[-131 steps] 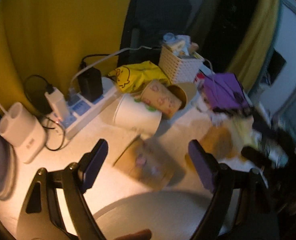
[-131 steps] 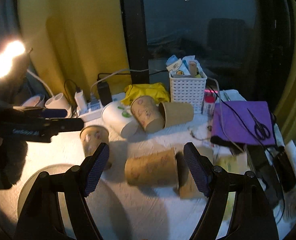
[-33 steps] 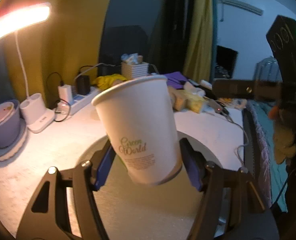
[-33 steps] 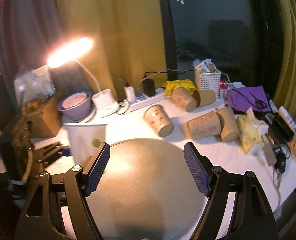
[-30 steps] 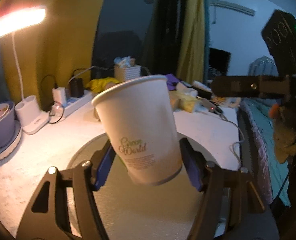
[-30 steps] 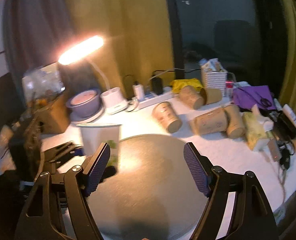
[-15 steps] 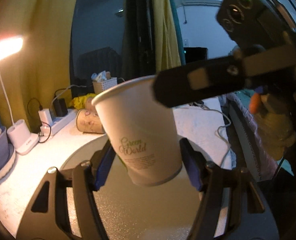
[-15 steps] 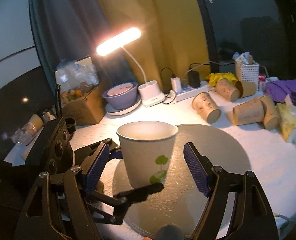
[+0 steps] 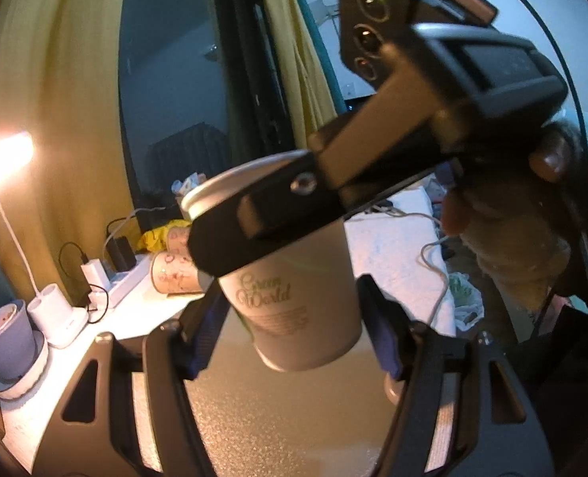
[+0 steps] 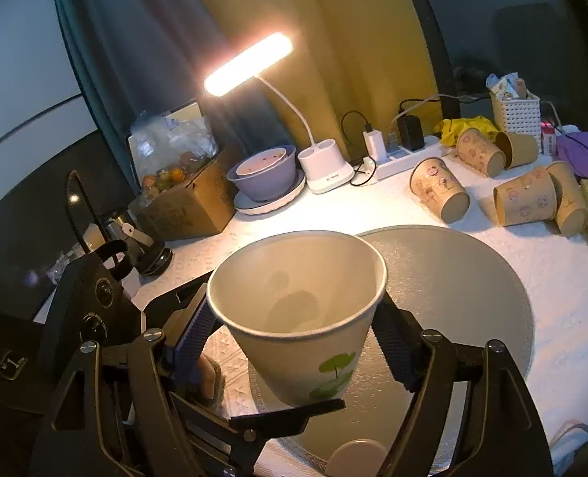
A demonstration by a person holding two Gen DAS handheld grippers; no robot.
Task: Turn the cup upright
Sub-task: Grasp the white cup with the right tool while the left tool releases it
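Note:
A white paper cup with green lettering is held upright, mouth up, above a round grey mat. My left gripper is shut on its lower wall. In the right wrist view the same cup sits between my right gripper's fingers, which touch its sides near the rim. The right gripper's body crosses in front of the cup's rim in the left wrist view. The cup's inside looks empty.
Several brown paper cups lie on their sides on the white table beyond the mat. A lit desk lamp, a purple bowl, a power strip, a white basket and a cardboard box stand at the back.
My left gripper brought the white cup over the mat, upright. My right gripper moved in from the far side and closed around the cup near its rim.

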